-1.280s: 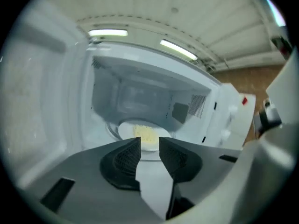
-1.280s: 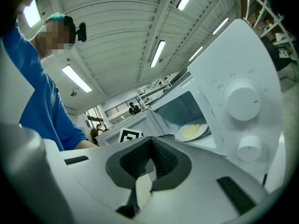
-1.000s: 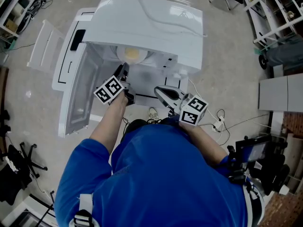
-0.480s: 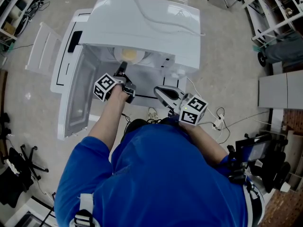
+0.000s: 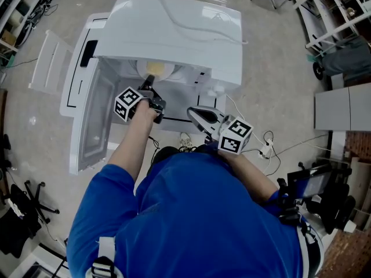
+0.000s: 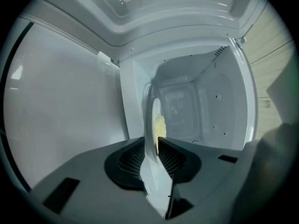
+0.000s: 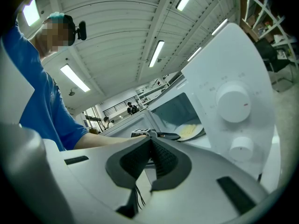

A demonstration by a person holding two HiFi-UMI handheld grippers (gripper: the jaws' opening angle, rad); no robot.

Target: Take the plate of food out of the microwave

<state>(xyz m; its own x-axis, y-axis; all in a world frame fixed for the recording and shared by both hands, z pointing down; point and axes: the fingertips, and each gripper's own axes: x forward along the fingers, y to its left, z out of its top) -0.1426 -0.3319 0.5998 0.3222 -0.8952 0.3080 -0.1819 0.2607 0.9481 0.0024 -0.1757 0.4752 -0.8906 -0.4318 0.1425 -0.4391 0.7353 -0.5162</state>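
We stand before the microwave [image 5: 174, 28], whose door [image 5: 87, 126] hangs open to the left. The plate [image 5: 142, 70] sits inside the cavity with the food [image 5: 160, 68] on it. The left gripper [image 5: 149, 83] reaches into the opening; its jaws have just been closing, with the plate's near rim between them. The right gripper [image 5: 195, 112] is to its right, outside the cavity and before the knobs [image 7: 232, 101], jaws together.

Your left claw [image 5: 150, 83] has rolled over since a second ago and eased a little closer to the plate [image 6: 150, 171] inside the microwave [image 5: 174, 33]. Its jaws have just been closing, and the plate's rim now sits pinched between them, seen edge-on.
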